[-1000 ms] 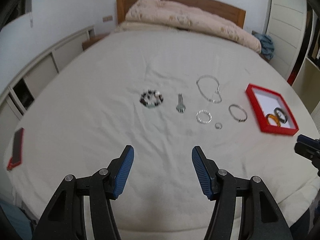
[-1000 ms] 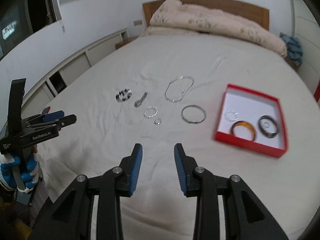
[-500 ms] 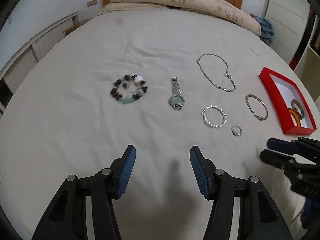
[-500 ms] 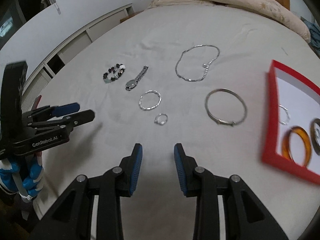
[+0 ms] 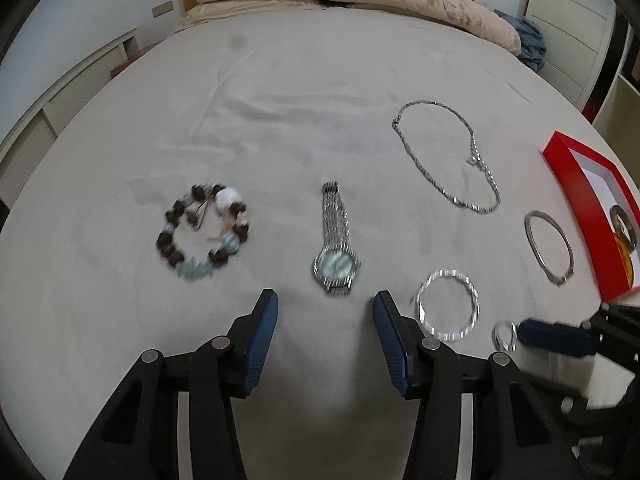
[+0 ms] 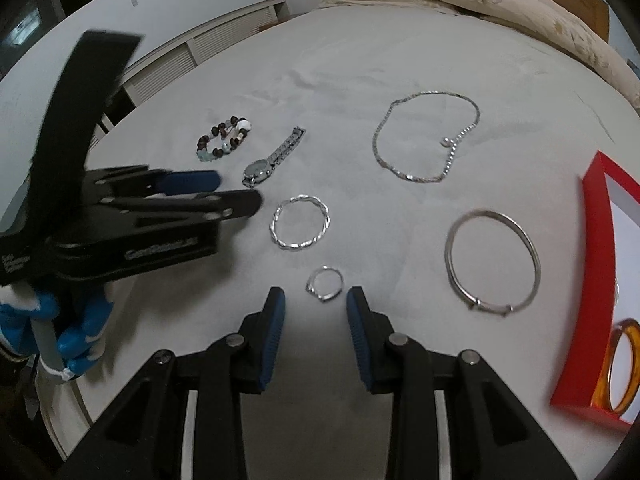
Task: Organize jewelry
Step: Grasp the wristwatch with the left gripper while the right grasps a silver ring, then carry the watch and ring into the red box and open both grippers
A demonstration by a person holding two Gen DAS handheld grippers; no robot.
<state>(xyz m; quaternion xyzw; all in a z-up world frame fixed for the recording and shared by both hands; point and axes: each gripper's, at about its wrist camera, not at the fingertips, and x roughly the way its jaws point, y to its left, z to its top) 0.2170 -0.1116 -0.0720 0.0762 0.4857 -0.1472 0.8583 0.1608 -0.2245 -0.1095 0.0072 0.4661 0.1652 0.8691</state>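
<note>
A: On the bed [image 5: 320,92], pale cover, jewelry lies in a loose row. Left gripper [image 5: 325,304] points down at the watch [image 5: 335,262], which sits just beyond its tips. Jaws?

B: Parted, about half way; they have just been closing. Nothing between them, pads bare. Watch face lies nearest the tips, strap runs away from them.

A: Left of the watch?

B: Bead bracelet [image 5: 202,232], near but apart, a little blurred. Right of the watch: twisted bangle [image 5: 447,305], just beside the right finger; whether they touch, cannot tell.

A: Right gripper [image 6: 316,304]?

B: Jaws parted narrowly, holding nothing. Ring [image 6: 325,283] lies on the cover just ahead of the tips, roughly centred on the gap, not yet between the pads.

A: Remaining pieces, right wrist view?

B: Plain bangle [image 6: 493,259] right of the ring, apart from it. Chain [image 6: 426,136] farther back, laid in an open loop. Twisted bangle between ring and watch.

A: Box?

B: Red box [image 6: 592,280] at the right edge, white inside. Amber bangle [image 6: 620,364] inside it; left wrist view shows a dark ring-shaped piece beside that, partly cut off. A gloved hand [image 6: 76,336], blue and white, holds the left gripper's handle.
</note>
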